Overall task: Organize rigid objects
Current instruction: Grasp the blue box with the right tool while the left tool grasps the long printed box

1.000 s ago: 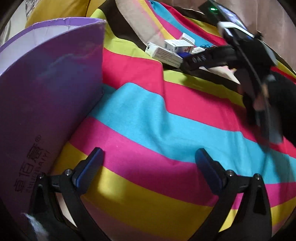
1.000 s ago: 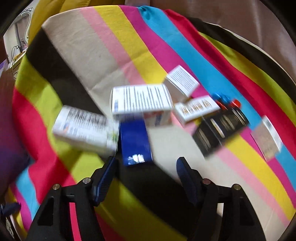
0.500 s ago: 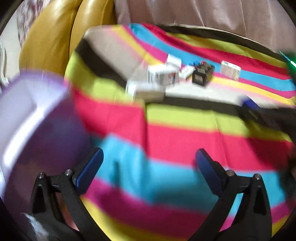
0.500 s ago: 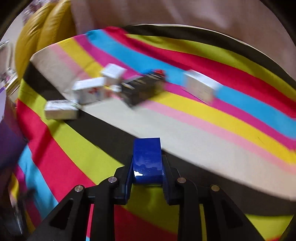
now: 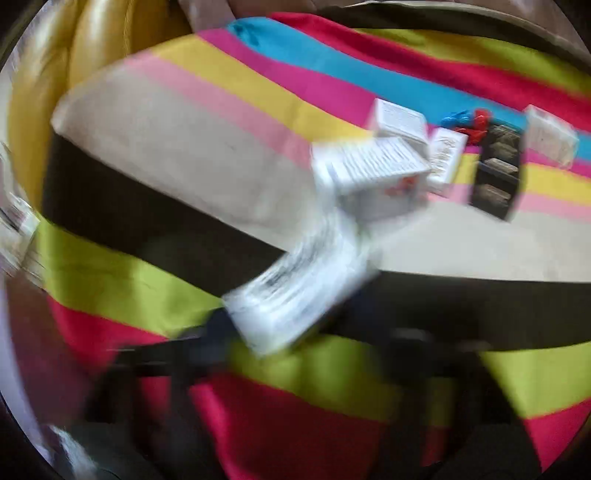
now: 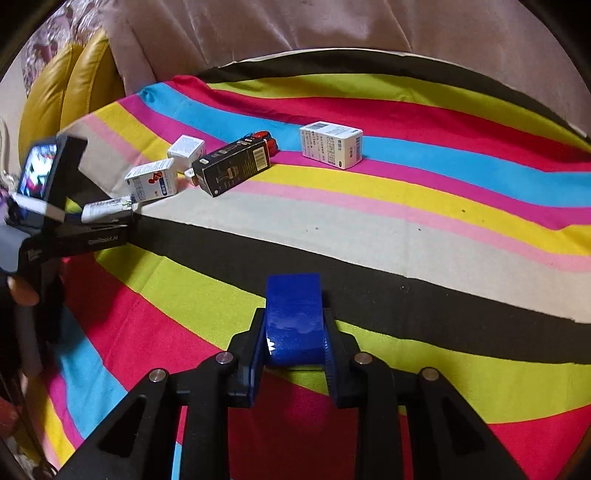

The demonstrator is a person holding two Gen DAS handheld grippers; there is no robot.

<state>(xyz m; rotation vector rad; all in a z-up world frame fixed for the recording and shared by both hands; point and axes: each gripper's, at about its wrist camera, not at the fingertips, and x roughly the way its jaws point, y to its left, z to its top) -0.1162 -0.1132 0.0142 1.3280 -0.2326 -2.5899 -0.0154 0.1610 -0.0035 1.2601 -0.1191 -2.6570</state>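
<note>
Where the striped blanket covers the whole work surface, the scene reads as follows.

Surface: a blanket in bands of red, lime, black, beige, pink, yellow, magenta and cyan, lying mostly flat with soft waves.
Room: a yellow leather cushion at the far left, a pale draped cloth behind the blanket.
Right gripper: jaws narrow, clamped on a blue box that stands up between the pads, above the lime and red bands.
Left gripper: heavily blurred in its own view; its jaws have just been closing, and a white printed box sits between them at the black band. From the right wrist view the pads appear to pinch that box.
Loose items: a white box with a red mark, a small white box behind it, a black box lying slantwise, something red just beyond it, all near each other on the beige and yellow bands.
Apart: 1 white box alone on the cyan band, to the right of the cluster.
</note>
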